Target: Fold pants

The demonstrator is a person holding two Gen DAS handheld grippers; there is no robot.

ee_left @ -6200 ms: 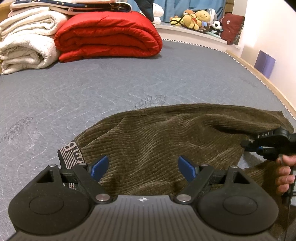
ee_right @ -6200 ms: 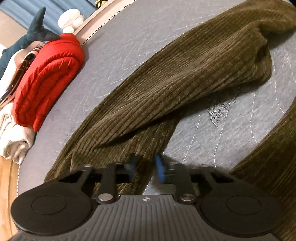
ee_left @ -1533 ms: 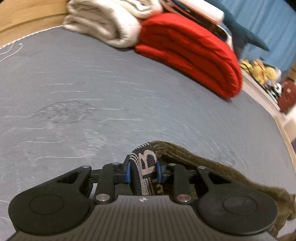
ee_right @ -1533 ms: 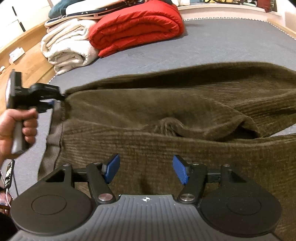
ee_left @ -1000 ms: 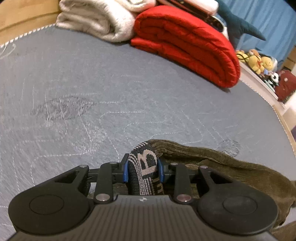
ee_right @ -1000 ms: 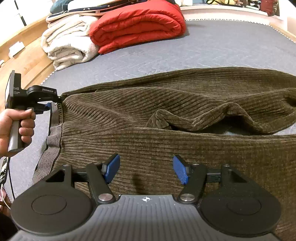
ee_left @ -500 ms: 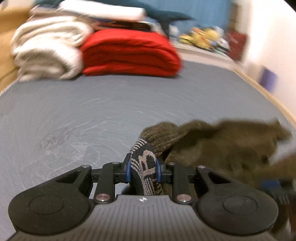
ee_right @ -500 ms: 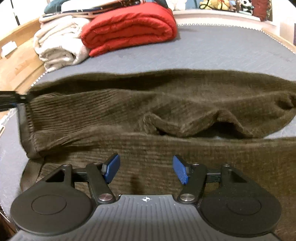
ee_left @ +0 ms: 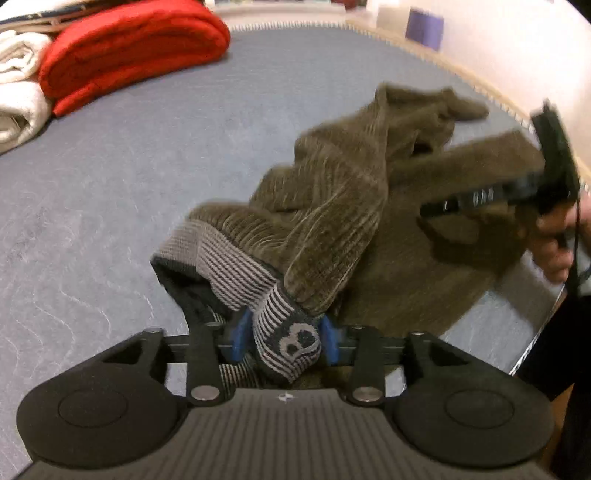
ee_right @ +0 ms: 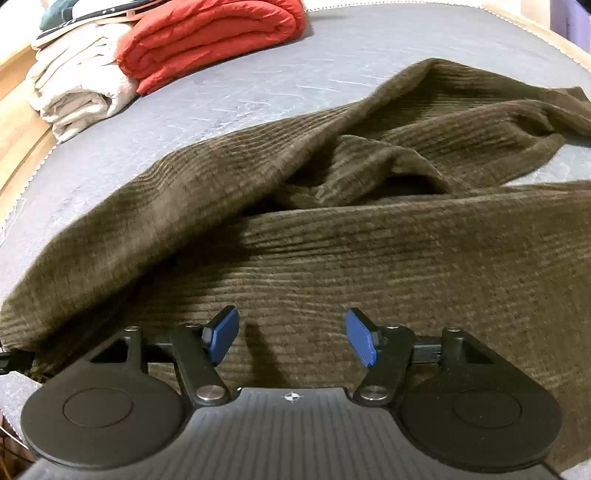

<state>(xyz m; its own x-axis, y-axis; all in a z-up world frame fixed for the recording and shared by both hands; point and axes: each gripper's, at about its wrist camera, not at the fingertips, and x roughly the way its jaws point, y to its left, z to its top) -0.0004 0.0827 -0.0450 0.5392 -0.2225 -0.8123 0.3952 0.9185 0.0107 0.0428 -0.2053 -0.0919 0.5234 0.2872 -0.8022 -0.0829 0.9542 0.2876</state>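
Note:
Olive-brown corduroy pants (ee_right: 369, 236) lie on a grey mattress (ee_right: 258, 85), one leg lying rumpled across the other. My left gripper (ee_left: 284, 338) is shut on the striped grey waistband (ee_left: 291, 341) and holds that corner lifted, so the pants (ee_left: 332, 192) hang bunched in front of it. My right gripper (ee_right: 291, 336) is open and empty, low over the flat near leg. It also shows in the left wrist view (ee_left: 498, 192), at the right over the cloth.
A folded red quilt (ee_right: 210, 33) and rolled cream blankets (ee_right: 77, 81) sit at the far left of the mattress. The mattress edge and a wooden frame (ee_right: 14, 147) run along the left. A purple box (ee_left: 424, 27) stands by the far wall.
My left gripper has lifted the waistband corner and swung it right, toward the right gripper, bunching the pants. The right gripper has stayed open over the near leg.

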